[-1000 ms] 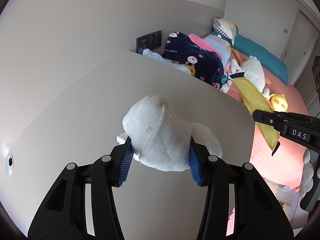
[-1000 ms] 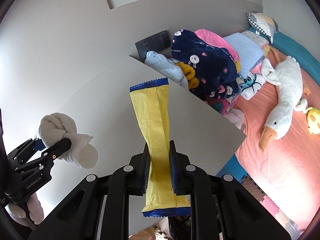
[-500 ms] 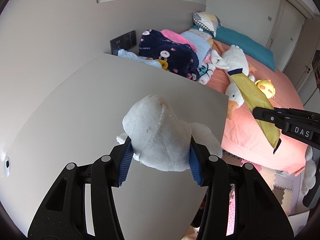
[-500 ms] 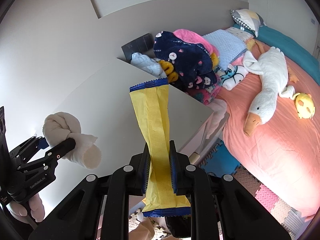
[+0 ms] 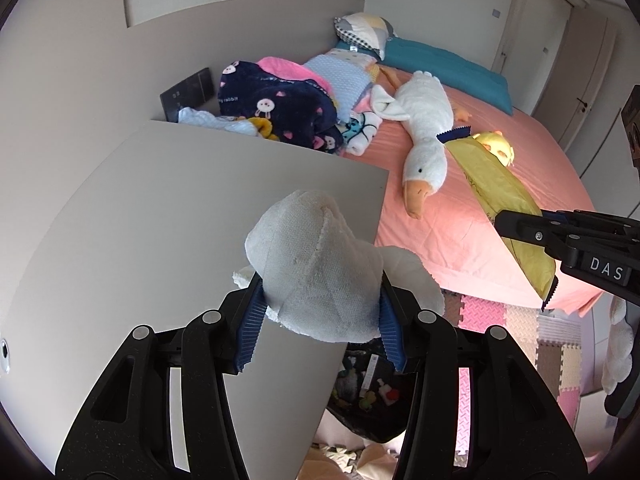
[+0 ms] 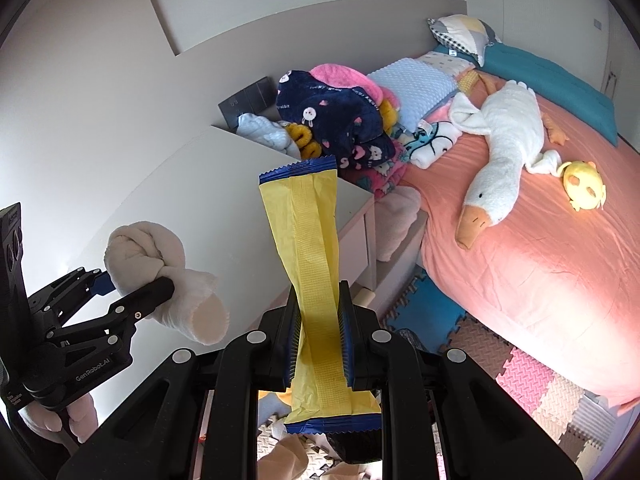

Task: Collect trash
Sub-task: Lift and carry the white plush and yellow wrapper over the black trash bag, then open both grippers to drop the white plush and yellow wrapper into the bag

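My left gripper [image 5: 320, 312] is shut on a knotted white cloth wad [image 5: 316, 268] and holds it in the air over the near corner of the grey bedside table [image 5: 180, 208]. It also shows in the right wrist view [image 6: 132, 280], with the wad [image 6: 160, 256] in it. My right gripper [image 6: 320, 320] is shut on a long yellow wrapper with blue ends [image 6: 308, 248], held upright past the table's edge. That wrapper also shows at the right of the left wrist view [image 5: 500, 196]. A black bin with trash [image 5: 368, 392] lies on the floor below both grippers.
A bed with a pink sheet [image 6: 540, 260] stands to the right, with a white goose plush [image 6: 504, 136], a yellow plush [image 6: 584, 188] and piled blankets [image 6: 332, 120]. Foam floor mats [image 5: 520, 320] cover the floor. The wall [image 5: 80, 80] is to the left.
Both grippers have moved back and to the right off the table with their loads. The table's edge, the floor mats and the black bin have come into view.
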`<act>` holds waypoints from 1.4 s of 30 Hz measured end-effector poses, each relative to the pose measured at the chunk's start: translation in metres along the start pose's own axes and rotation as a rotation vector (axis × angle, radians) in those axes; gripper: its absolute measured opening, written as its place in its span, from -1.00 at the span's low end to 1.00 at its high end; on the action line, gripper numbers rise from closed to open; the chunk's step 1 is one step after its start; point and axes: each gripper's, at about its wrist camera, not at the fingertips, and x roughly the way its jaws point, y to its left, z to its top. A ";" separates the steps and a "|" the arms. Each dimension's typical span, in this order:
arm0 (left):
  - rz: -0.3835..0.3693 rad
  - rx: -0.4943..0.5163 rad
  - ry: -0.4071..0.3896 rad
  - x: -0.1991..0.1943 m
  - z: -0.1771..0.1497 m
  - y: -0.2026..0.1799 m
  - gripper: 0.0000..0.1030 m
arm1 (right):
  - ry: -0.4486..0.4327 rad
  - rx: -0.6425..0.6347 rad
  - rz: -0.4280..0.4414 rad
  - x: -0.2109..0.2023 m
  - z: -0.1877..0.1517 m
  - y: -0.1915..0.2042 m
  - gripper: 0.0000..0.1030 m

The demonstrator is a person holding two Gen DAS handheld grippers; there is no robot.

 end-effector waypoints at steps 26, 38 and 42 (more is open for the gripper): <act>-0.159 0.217 0.046 0.014 -0.015 -0.096 -0.05 | -0.017 0.165 -0.143 -0.040 -0.046 -0.078 -0.64; -0.243 0.271 0.040 0.018 -0.019 -0.112 0.23 | -0.031 0.183 -0.216 -0.047 -0.054 -0.093 -0.25; -0.264 0.291 -0.044 0.003 -0.017 -0.109 0.83 | -0.116 0.184 -0.283 -0.065 -0.052 -0.091 0.43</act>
